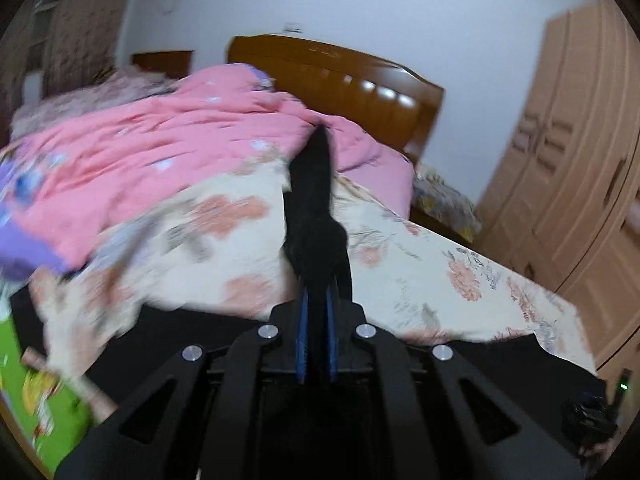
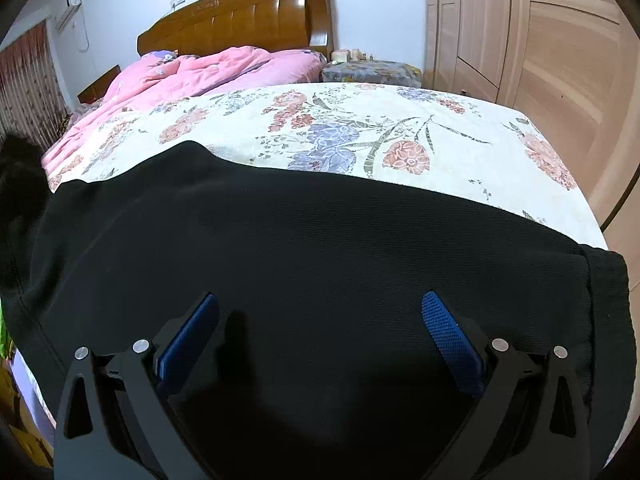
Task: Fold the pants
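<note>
Black pants lie spread across the near part of the bed, on the floral sheet. My right gripper is open and empty, its blue pads wide apart just above the black cloth. My left gripper is shut on a bunch of the black pants, which stands up in a lifted ridge between the blue pads. More of the pants shows in the left wrist view as a dark band along the near edge of the bed. The left view is blurred by motion.
A pink quilt is heaped at the head of the bed by the wooden headboard. A wooden wardrobe stands to the right. A covered bedside stand sits beside the bed. Green packaging lies at the left.
</note>
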`<state>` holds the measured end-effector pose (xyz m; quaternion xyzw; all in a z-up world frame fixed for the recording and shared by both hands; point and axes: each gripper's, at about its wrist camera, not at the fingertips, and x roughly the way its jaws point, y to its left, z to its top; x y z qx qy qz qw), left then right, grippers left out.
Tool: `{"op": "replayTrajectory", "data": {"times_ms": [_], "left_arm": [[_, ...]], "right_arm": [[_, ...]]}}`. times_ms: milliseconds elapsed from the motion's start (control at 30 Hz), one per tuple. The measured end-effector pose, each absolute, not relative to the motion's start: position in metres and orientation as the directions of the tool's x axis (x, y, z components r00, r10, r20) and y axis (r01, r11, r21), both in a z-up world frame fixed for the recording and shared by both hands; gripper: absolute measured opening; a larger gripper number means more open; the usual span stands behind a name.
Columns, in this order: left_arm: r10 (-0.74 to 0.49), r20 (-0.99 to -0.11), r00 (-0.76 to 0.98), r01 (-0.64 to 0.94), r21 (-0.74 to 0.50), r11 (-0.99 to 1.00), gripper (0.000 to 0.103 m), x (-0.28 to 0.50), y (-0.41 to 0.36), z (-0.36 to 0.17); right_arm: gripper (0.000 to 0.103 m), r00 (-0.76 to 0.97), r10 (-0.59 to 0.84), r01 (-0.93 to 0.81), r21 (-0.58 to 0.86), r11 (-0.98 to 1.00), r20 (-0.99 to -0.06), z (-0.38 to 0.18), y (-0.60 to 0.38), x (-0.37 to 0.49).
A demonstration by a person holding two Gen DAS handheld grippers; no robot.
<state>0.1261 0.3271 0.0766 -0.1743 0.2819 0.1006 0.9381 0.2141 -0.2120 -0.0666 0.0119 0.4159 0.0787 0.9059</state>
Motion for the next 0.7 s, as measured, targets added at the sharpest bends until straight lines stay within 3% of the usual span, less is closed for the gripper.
{"op": "replayTrajectory", "data": {"times_ms": [200, 267, 400, 500, 633, 700], "left_arm": [[0.063, -0.659, 0.749, -0.427, -0.408, 0.807, 0.007, 0.052, 0.396, -0.016], [-0.002, -0.623, 0.782, -0.397, -0.501, 0.769, 0.007, 0.039, 0.405, -0.04], [-0.062, -0.56, 0.826, -0.331, -0.572, 0.75, 0.011, 0.036, 0.407, -0.049], [-0.086, -0.542, 0.836, -0.32, -0.608, 0.727, 0.023, 0.032, 0.412, -0.051], [-0.085, -0.477, 0.875, -0.283, -0.645, 0.71, 0.022, 0.011, 0.419, -0.047], [-0.093, -0.494, 0.865, -0.296, -0.651, 0.699, 0.033, 0.015, 0.429, -0.048]], "right_arm": [[0.098, 0.634, 0.132, -0.126, 0.067, 0.99, -0.762, -0.068, -0.21, 0.217], [0.098, 0.63, 0.126, -0.124, 0.06, 0.99, -0.766, -0.069, -0.21, 0.218], [0.098, 0.619, 0.102, -0.112, 0.041, 0.993, -0.779, -0.071, -0.209, 0.22], [0.098, 0.612, 0.073, -0.106, 0.009, 0.994, -0.788, -0.073, -0.205, 0.222], [0.098, 0.611, 0.057, -0.102, -0.008, 0.995, -0.789, -0.074, -0.205, 0.222], [0.098, 0.609, 0.053, -0.103, -0.012, 0.995, -0.791, -0.074, -0.205, 0.223]]}}
